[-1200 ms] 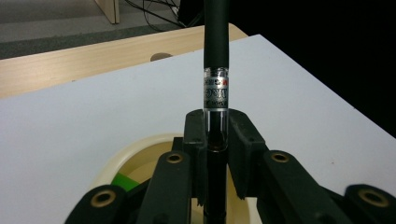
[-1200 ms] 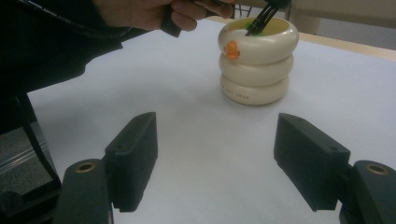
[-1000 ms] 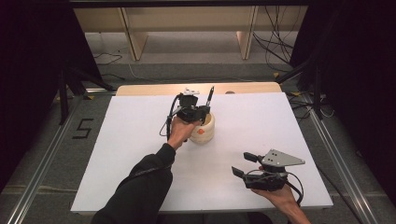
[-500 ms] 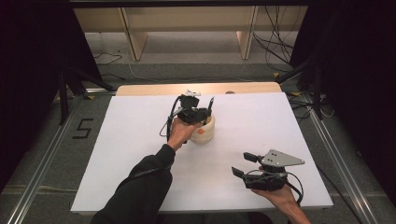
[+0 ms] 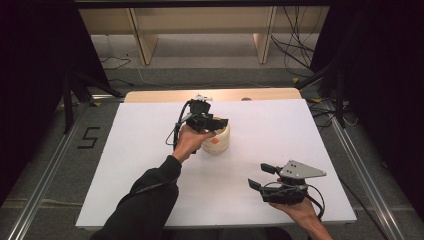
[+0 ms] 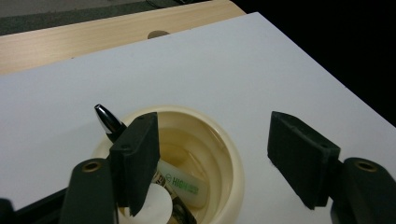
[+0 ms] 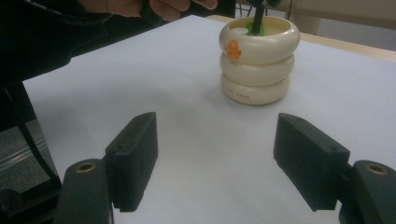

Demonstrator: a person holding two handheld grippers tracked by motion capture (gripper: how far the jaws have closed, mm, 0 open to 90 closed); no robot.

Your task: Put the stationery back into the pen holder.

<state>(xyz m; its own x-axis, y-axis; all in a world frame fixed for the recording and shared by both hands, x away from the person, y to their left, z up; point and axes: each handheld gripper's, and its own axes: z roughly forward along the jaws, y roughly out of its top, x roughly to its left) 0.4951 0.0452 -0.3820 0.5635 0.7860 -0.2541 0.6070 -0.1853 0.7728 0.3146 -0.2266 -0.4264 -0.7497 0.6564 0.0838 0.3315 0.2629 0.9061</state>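
Counting two hand-held grippers (jaws apart), left hand-held gripper (image 5: 216,121), right hand-held gripper (image 5: 263,175), one cup (image 5: 220,141)

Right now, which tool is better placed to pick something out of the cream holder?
Left. The left tool hangs open right above the cream holder; the right tool is open, apart, near the table's front edge.

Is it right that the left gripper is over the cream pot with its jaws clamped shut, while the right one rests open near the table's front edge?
Not quite. The left gripper is over the cream pot, but its jaws stand wide open, as the left gripper view shows. The right gripper does sit open near the front edge.
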